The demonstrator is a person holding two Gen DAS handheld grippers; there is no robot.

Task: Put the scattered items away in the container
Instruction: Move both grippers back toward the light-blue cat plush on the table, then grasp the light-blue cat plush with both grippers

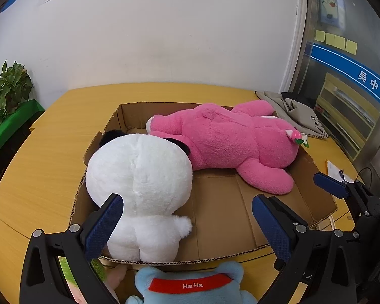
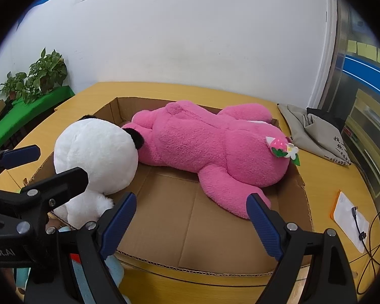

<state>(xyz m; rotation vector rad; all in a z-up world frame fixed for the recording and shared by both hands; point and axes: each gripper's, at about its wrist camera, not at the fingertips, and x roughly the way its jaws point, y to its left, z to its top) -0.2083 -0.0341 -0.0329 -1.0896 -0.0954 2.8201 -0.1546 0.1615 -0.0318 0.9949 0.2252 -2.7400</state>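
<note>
1. Right now both grippers hang over the near edge of a shallow cardboard box [image 1: 215, 217] that sits on a yellow wooden table [image 1: 50, 152].
2. The left gripper [image 1: 187, 224] has its blue-padded jaws spread wide and nothing is pinched between them; its left pad sits just in front of the white plush, though I cannot tell whether it touches the fur.
3. The right gripper [image 2: 192, 224] is likewise wide apart and empty, with bare box floor showing between its jaws.
4. A white plush panda [image 1: 139, 182] with black ears sits inside the box at its near left corner, back turned to the grippers.
5. A large pink plush bear [image 1: 228, 141] lies face down across the far half of the box, one leg stretched toward the near right, and a small strawberry ornament [image 2: 282, 149] is pinned near its head end.
6. The panda's head rests against the pink bear.
7. Outside the box, on the near side just below the left gripper, a light blue plush [image 1: 190, 283] with a red "HaHa" band lies on the table.
8. A grey cloth bag [image 2: 314, 134] lies on the table beyond the box's right side, and potted plants [image 2: 38, 76] stand off to the left.
</note>
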